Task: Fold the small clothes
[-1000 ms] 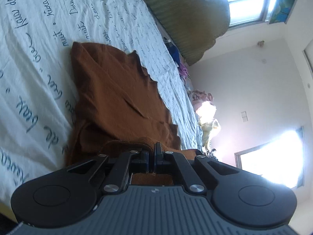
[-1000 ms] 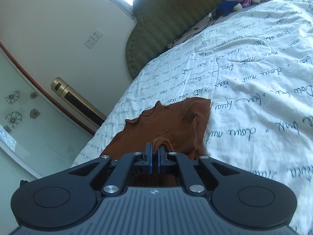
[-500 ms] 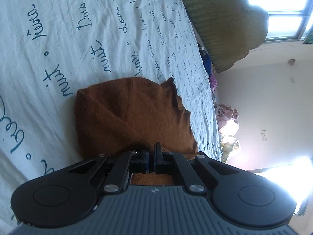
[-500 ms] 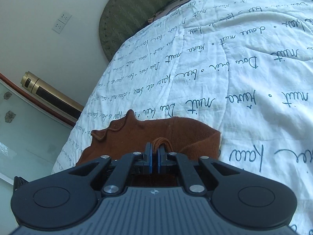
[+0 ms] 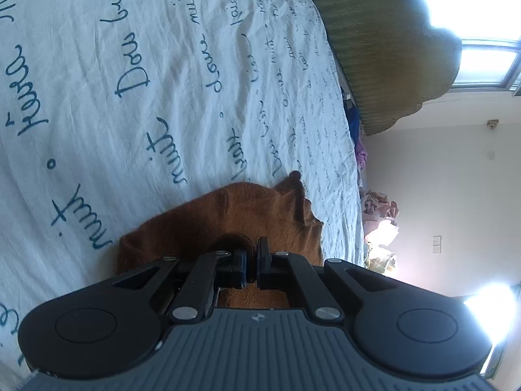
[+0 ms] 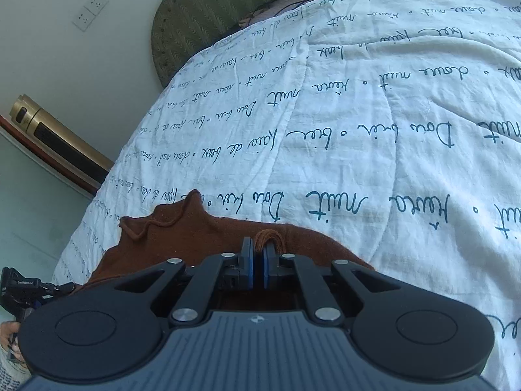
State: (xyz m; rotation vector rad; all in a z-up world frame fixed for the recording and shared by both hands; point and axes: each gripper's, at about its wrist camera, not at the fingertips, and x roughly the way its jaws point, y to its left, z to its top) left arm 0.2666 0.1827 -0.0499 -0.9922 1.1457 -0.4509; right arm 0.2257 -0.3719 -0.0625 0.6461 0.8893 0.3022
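Pulled nearer both clamped grippers, the brown garment lies bunched, scalloped.

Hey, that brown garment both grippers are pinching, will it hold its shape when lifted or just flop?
Likely flop: the brown garment bunches into a soft loop at the right gripper. Probably light, since it lies thin on the bedspread. Its fuzzy knit surface at the left gripper suggests little slipping.

Bed covered by white quilt printed with rows of dark teal cursive script; cloth wrinkled, a seam running across it. Brown garment lies on quilt close to one side edge, bunched, its scalloped edge toward that side. Olive-green padded headboard stands at far end.
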